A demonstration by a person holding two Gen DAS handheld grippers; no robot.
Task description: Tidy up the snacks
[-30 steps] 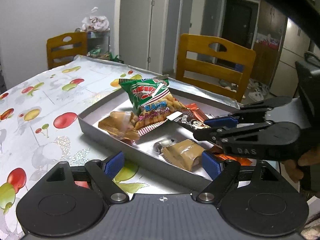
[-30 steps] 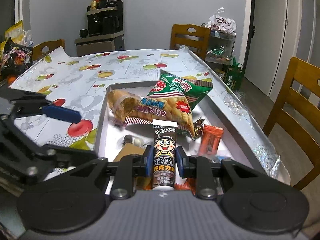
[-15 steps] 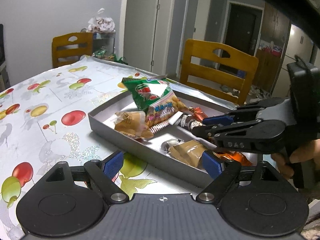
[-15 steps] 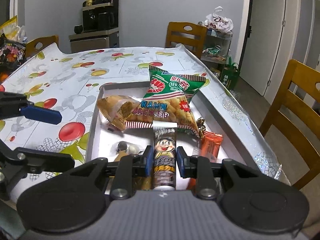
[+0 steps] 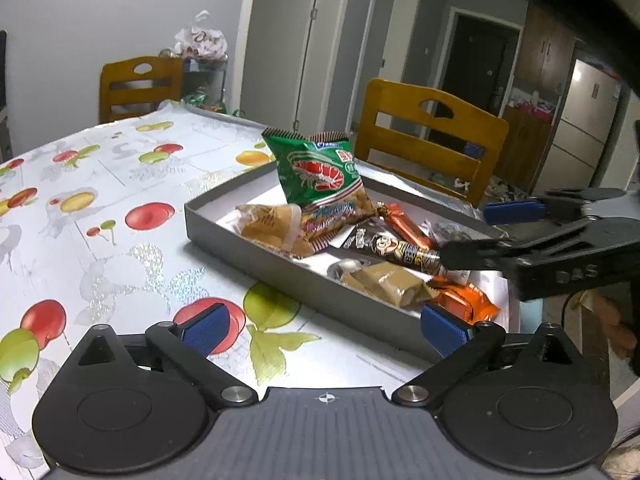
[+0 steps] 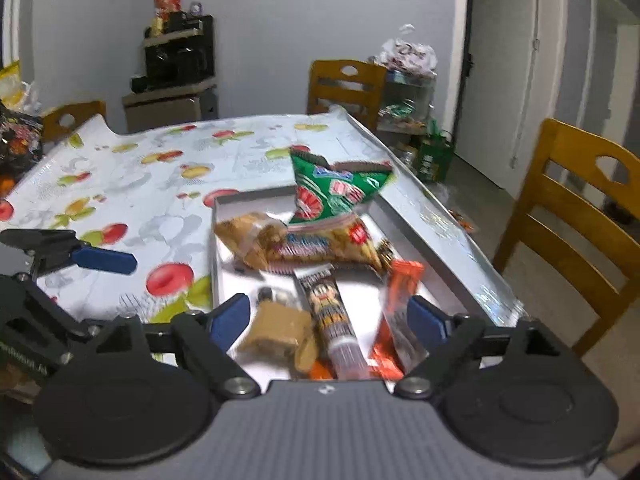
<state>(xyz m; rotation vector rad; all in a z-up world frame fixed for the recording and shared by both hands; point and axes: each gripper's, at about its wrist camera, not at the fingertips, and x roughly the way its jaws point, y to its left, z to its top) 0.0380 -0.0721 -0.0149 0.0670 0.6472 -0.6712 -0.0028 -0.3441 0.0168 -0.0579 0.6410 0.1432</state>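
Observation:
A grey tray [image 5: 240,249] on the fruit-print table holds several snacks: a green prawn cracker bag [image 5: 320,178], a tan pastry pack [image 5: 272,226], a brown cartoon chocolate tube [image 5: 394,249], orange wrappers [image 5: 466,304] and a tan candy pack [image 5: 390,284]. In the right wrist view the tube [image 6: 332,316] lies flat in the tray between my right gripper's open jaws [image 6: 330,318], beside the green bag [image 6: 336,196]. My left gripper [image 5: 324,326] is open and empty over the table, just short of the tray's near wall. The right gripper [image 5: 492,236] also shows in the left wrist view.
Wooden chairs stand behind the table [image 5: 430,140] and at its far end [image 5: 138,84]. Another chair [image 6: 576,216] is at the right in the right wrist view. A dark snack bag [image 6: 18,136] lies at the table's far left. A cabinet [image 6: 176,76] stands against the wall.
My right gripper has opened and let go of the chocolate tube, which now lies in the tray. Both grippers have drawn back a little from the tray.

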